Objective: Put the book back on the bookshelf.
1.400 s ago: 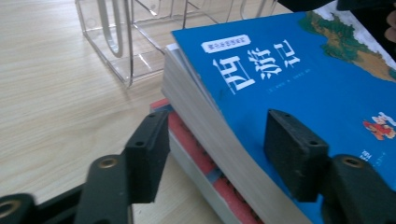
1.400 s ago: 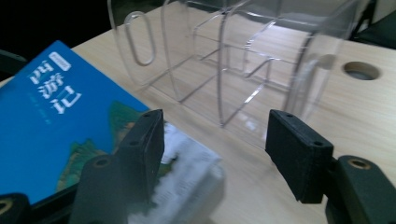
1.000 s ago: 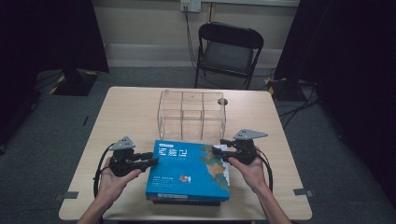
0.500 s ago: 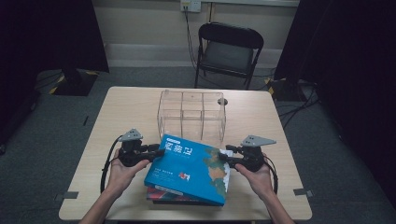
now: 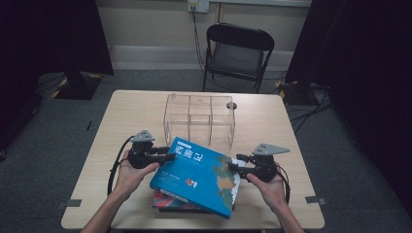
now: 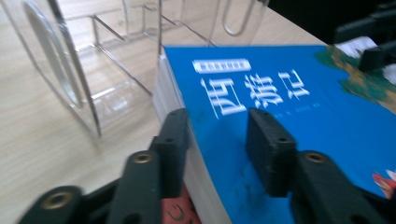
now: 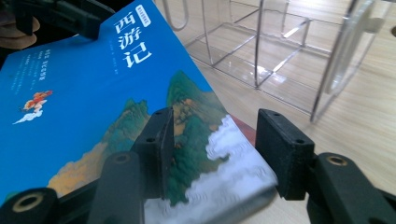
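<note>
Wooden table (image 5: pixel 272 121), blue book (image 5: pixel 199 174) gripped at both ends.

High view: book is held tilted over a red book (image 5: pixel 163 200), just before a clear organiser (image 5: pixel 199 119); left gripper (image 5: pixel 167 156) and right gripper (image 5: pixel 233 167) are set at opposite edges.
Left gripper view: jaws are clenched across the book's (image 6: pixel 280 107) corner.
Right gripper view: jaws are seen straddling its (image 7: pixel 93 102) edge; contact cannot be told.

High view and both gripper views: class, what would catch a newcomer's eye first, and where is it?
The bright blue book stands out at the table's near edge, lying askew on another book, with the left gripper and right gripper at its two sides. Just behind it stands a clear box with dividers, near the middle of the table. Beyond the table is a black chair.
</note>
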`<act>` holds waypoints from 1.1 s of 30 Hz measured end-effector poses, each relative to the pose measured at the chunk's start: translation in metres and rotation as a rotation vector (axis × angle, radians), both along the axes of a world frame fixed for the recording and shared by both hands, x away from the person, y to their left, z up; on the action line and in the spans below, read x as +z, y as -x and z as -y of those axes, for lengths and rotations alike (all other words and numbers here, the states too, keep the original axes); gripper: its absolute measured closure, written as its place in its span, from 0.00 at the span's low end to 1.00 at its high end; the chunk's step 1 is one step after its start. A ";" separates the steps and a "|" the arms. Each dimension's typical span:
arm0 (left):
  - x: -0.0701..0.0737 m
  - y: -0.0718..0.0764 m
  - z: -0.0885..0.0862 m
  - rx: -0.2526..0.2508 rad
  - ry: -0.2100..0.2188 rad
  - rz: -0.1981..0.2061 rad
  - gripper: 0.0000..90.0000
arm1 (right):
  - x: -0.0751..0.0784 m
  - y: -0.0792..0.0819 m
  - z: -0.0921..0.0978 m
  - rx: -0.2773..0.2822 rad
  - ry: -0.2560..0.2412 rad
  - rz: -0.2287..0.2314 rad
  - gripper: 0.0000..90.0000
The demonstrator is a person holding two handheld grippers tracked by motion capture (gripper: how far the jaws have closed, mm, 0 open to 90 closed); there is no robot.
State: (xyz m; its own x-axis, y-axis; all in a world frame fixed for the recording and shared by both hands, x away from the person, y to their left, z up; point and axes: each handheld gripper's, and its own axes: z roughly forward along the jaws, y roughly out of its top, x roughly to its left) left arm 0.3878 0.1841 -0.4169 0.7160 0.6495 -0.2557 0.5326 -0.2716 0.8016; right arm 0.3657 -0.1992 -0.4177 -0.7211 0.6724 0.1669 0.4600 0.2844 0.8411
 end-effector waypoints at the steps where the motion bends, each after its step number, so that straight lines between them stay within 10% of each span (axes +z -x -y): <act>1: 0.000 0.003 0.000 0.004 0.006 0.000 0.58 | 0.001 -0.002 -0.002 0.005 0.005 0.000 0.53; 15: -0.001 0.056 -0.037 0.024 0.046 0.012 0.38 | 0.002 -0.020 -0.028 0.069 0.015 -0.032 0.54; 20: -0.001 0.073 -0.042 -0.002 -0.001 0.035 0.35 | -0.001 -0.021 -0.026 0.068 -0.006 -0.045 0.54; 33: -0.015 0.076 -0.043 -0.071 0.006 -0.013 0.34 | -0.001 -0.022 -0.025 0.074 -0.004 -0.048 0.56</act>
